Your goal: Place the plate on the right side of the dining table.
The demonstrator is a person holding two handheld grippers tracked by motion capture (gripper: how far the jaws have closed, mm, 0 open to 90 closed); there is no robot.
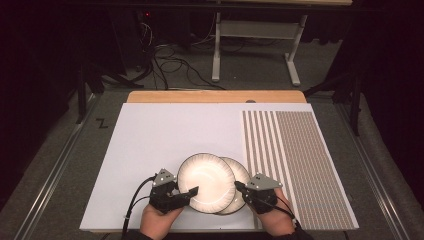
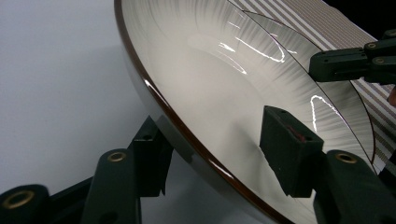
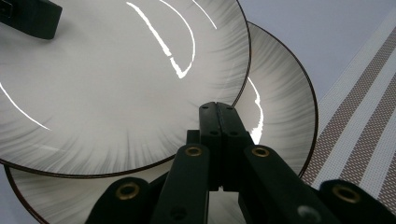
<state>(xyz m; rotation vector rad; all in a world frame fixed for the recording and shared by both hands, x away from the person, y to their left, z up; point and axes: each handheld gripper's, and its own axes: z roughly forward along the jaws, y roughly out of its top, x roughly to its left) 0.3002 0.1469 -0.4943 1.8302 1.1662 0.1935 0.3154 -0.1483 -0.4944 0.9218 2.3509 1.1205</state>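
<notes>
Gripping the near-left rim of the upper plate (image 1: 205,182) looks like the step in hand, and the main risk is a slip: the glazed rim is smooth and curved, and if the left tongs (image 2: 219,154) bite only the edge, the plate could skate out and drop back onto the lower plate (image 1: 239,189), chipping either. A tilt during lifting could also drag the lower plate across the white board (image 1: 150,145) on the worktop. Left tongs: half-spread, one jaw under the rim and one over the inner face; in the left gripper view the upper pad (image 2: 289,156) lies close to the glaze, but firm contact cannot be confirmed. Right tongs (image 3: 218,112): pressed together, holding nothing, tips poised over the seam where the upper plate overlaps the lower. Both plates sit near the front edge of the board, between the two hands, just left of the striped mat (image 1: 295,160).
</notes>
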